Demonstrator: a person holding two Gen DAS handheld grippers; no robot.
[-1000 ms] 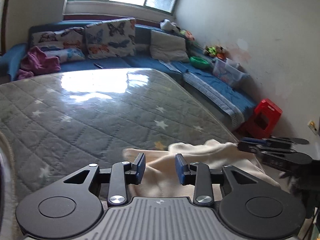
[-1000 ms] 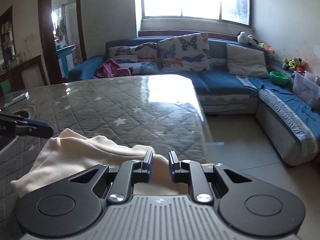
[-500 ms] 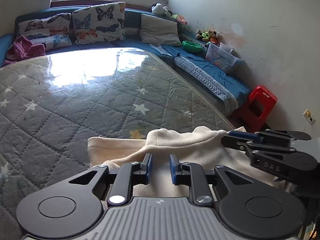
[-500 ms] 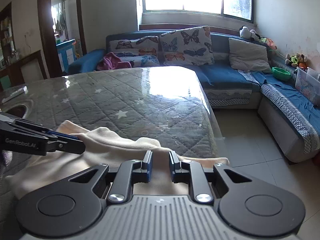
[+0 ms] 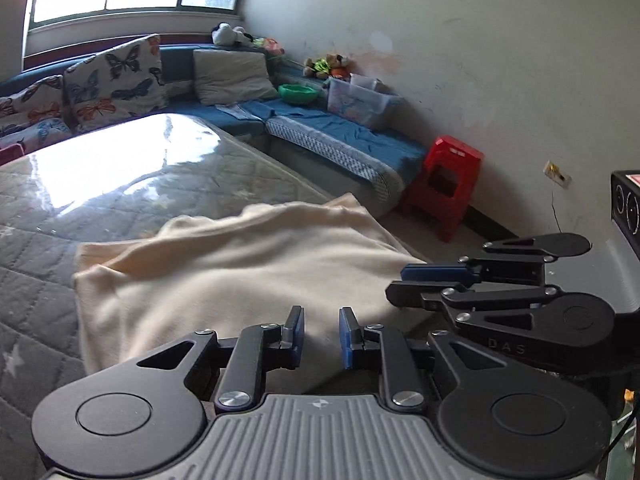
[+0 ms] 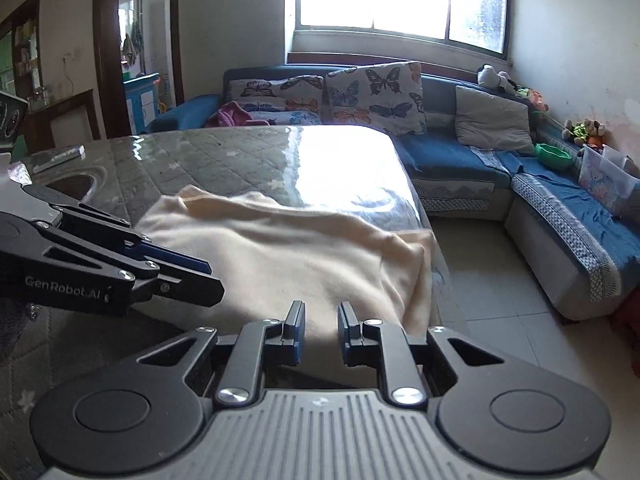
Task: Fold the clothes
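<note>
Cloth, the near hem of a cream garment, runs in between the narrowly parted blue pads of the left gripper, whose jaws have just been closing, and likewise of the right gripper; both appear to pinch that edge, though the contact itself is hidden. The garment lies rumpled on the grey quilted star-print tabletop, one side draped over its edge towards the tiled floor. Beyond stands a blue corner sofa with butterfly cushions.

Cream garment: soft fleecy cloth, matt; quilted table cover apparently under glossy film.
</note>
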